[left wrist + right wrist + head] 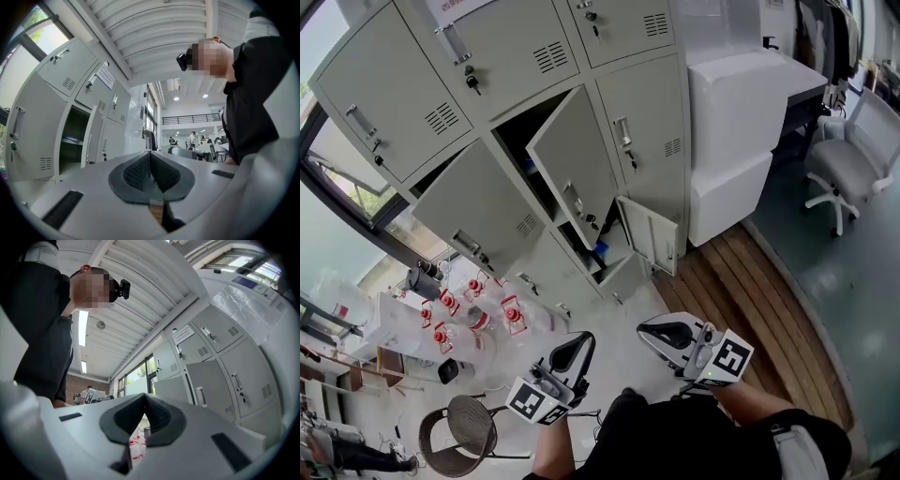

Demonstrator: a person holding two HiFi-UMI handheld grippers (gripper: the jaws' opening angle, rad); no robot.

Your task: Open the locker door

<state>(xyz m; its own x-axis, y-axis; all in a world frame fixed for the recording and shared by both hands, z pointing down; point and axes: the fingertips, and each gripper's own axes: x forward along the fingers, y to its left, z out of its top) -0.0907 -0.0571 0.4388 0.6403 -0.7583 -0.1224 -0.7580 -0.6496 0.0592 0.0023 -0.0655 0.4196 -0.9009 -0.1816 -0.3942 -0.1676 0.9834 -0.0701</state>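
A bank of grey metal lockers [459, 56] fills the upper left of the head view. One middle locker door [575, 169] stands swung open, showing a dark inside. A small lower door [651, 234] also hangs open. Both grippers are low in the view, close to the person's body and well apart from the lockers. The left gripper [574, 349] is shut with nothing in it, and so is the right gripper [659, 334]. In the left gripper view the shut jaws of the left gripper [150, 153] point up past the open door [93, 136]. The right gripper [145, 398] looks up along closed locker doors [211, 380].
A white cabinet [741, 122] stands right of the lockers, with a white office chair [848, 159] beyond it. Several red-capped water bottles [473, 314] sit on the floor at left, near a round wicker stool [459, 431]. A wooden floor strip [750, 300] runs along the right.
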